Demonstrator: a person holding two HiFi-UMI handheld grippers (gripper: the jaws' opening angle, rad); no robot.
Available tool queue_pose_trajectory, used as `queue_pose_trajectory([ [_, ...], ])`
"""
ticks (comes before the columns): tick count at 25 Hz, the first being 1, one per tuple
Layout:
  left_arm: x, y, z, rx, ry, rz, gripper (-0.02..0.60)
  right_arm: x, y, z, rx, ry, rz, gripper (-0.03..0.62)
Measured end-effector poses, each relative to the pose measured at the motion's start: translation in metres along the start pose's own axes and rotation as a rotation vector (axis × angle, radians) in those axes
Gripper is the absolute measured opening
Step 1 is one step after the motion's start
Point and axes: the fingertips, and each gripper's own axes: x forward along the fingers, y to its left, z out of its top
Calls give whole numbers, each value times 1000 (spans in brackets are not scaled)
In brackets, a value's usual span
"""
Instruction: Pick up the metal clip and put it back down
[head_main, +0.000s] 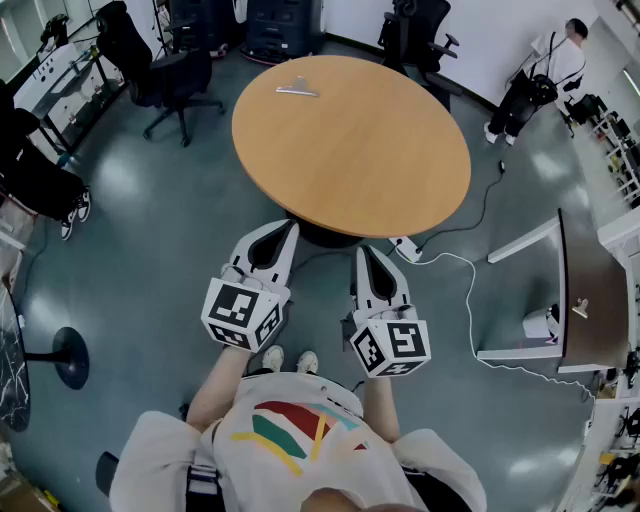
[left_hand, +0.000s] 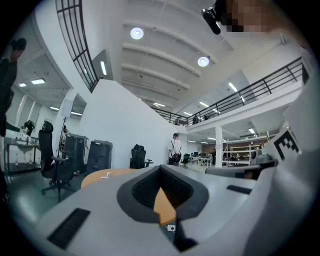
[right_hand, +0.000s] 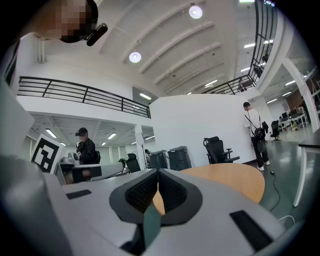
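Hanging low, short of the round tabletop (head_main: 400, 170), left claw (head_main: 288, 228) and right claw (head_main: 366, 252) face it in the head view; the metal clip (head_main: 297, 88) lies at its far edge. Left gripper view: jaws pressed together, empty. Right gripper view: likewise. Best spread one before reaching across.

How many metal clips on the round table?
1. The metal clip lies near the far edge of the round table, left of centre. The whole tabletop shows in the head view, so none is hidden.
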Motion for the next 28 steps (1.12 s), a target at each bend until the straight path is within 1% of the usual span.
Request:
queue_pose_trajectory([
  [3, 7, -24, 19, -3, -35, -15, 43, -12, -13, 14, -8, 20, -6, 15],
  [6, 9, -36, 29, -14, -46, -15, 43, -21, -18, 23, -11, 29, -5, 15],
  [9, 10, -41, 23, -23, -55, 2, 43, -29, -25, 23, -26, 24, 12, 15],
  [11, 9, -43, 10, -19, -62, 22, 43, -36, -35, 13, -44, 26, 22, 15],
  [13, 9, -41, -4, -14, -57, 51, 43, -40, -48, -2, -33, 39, 21, 15],
  [15, 9, -35, -10, -23, -57, 73, 43, -40, -57, -14, 3, 57, 24, 15],
  [17, 7, -29, -10, -23, -63, 92, 43, -43, -59, -21, 24, 69, 34, 15],
  [20, 13, -16, -2, -12, -75, 118, 43, -37, -63, -21, 24, 73, 36, 15],
  [22, 25, -12, 2, -15, -87, 113, 43, -29, -72, -17, 23, 72, 31, 15],
  [24, 51, -12, 3, -2, -102, 89, 43, -16, -89, -11, -1, 67, 20, 15],
  [26, 84, -6, 5, 19, -122, 68, 43, 9, -109, -8, -41, 59, 10, 15],
  [28, 119, 13, 3, 37, -137, 68, 43, 46, -129, -14, -70, 54, 4, 15],
])
